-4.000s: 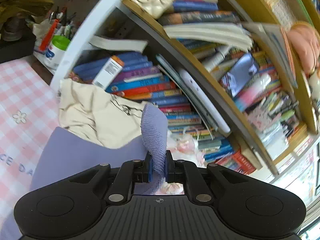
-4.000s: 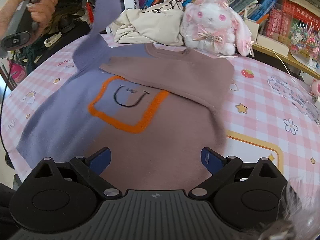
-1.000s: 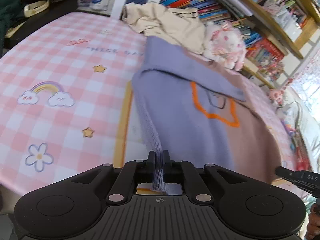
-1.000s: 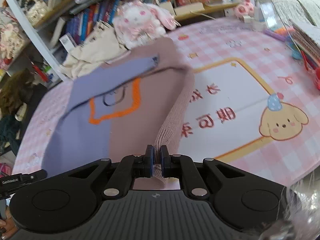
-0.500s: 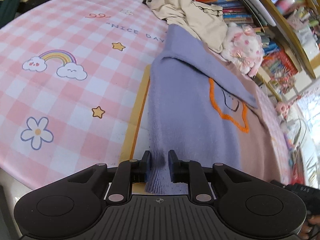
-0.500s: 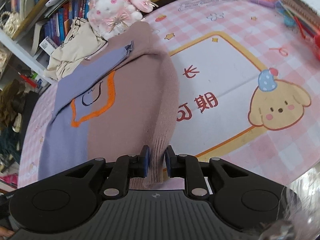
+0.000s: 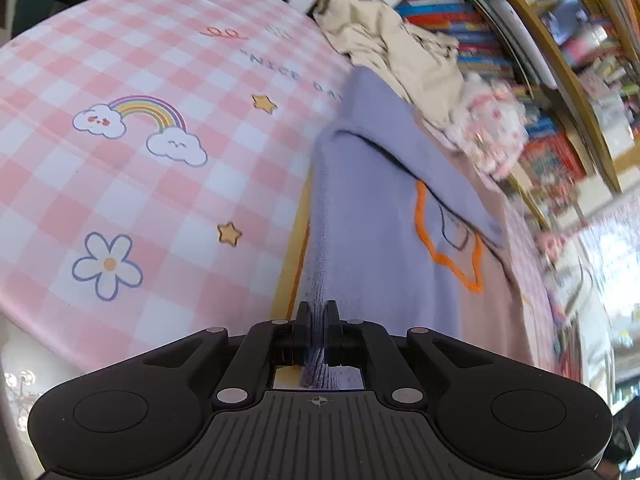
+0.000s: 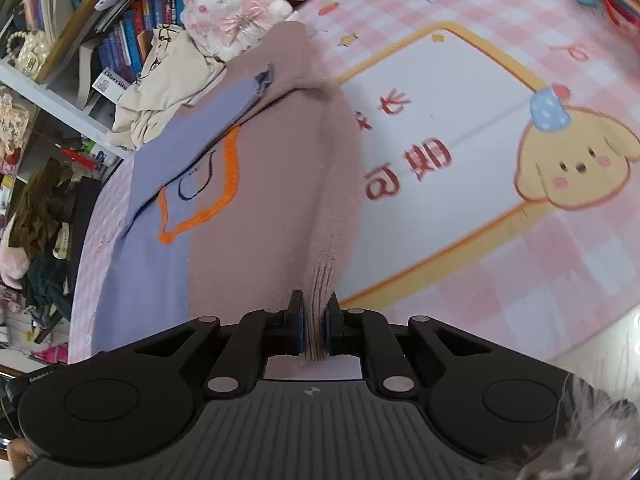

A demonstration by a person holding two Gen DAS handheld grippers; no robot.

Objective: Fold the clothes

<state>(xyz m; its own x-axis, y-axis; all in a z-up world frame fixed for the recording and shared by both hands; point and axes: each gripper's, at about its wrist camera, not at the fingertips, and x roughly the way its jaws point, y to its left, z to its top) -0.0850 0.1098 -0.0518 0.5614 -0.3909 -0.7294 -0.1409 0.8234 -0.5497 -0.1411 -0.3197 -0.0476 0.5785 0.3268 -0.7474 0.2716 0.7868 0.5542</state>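
A two-tone sweater, lavender (image 7: 372,216) on one half and mauve (image 8: 272,184) on the other, lies on the table with both sleeves folded across its chest and an orange outlined patch (image 7: 448,240) in the middle. My left gripper (image 7: 319,320) is shut on the ribbed lavender hem corner at the near table edge. My right gripper (image 8: 315,320) is shut on the ribbed mauve hem corner (image 8: 320,280). The hem edges rise from the table into both grippers.
The table has a pink checked cover (image 7: 120,184) with a white panel (image 8: 460,120) printed with a dog. A cream garment (image 7: 392,44) and a white plush rabbit (image 8: 236,12) lie behind the sweater. Bookshelves (image 7: 520,20) stand behind the table.
Half a second ago both grippers stood slightly open around the hem; now both are closed on it. Four seconds ago the left held a raised lavender sleeve and the right was open.
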